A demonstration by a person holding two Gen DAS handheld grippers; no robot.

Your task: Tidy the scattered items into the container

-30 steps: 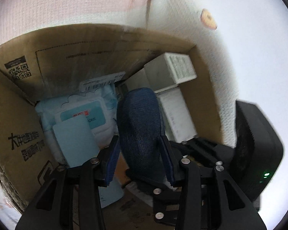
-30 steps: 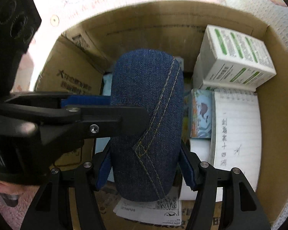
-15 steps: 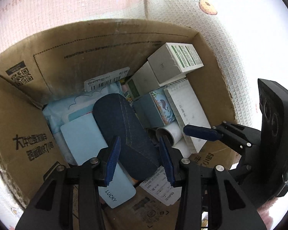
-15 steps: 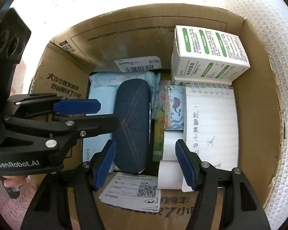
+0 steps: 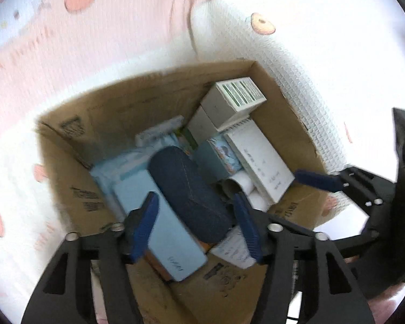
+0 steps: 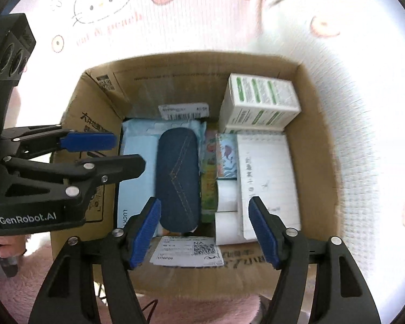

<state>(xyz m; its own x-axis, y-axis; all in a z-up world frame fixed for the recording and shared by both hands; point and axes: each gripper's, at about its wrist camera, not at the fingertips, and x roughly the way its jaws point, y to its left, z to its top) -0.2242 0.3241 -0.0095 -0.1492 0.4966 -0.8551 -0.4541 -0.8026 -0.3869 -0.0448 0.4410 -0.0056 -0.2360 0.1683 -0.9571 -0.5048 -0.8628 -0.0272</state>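
Denim case [image 6: 177,178]: dark blue, tan stitching. Cardboard box [image 6: 314,145]: brown, black print. Carton [image 6: 259,104]: white, green stripes; blanket [image 6: 175,19]: pink cartoon print.

Left gripper [image 5: 195,225] is hanging above cardboard box [image 5: 280,127], jaws opening, nothing between them. Denim case [image 5: 189,189] is lying inside.

Inside the cardboard box [image 6: 313,140], the denim case [image 6: 176,178] is laid on the wipes pack [image 6: 137,145]; right of the case, the notepad [image 6: 264,178] is placed, with the medicine carton [image 6: 259,100] behind it.

Black claw [image 6: 205,229] frames, blue pads [image 6: 145,232], silver screws, white "GenRobot.AI" lettering
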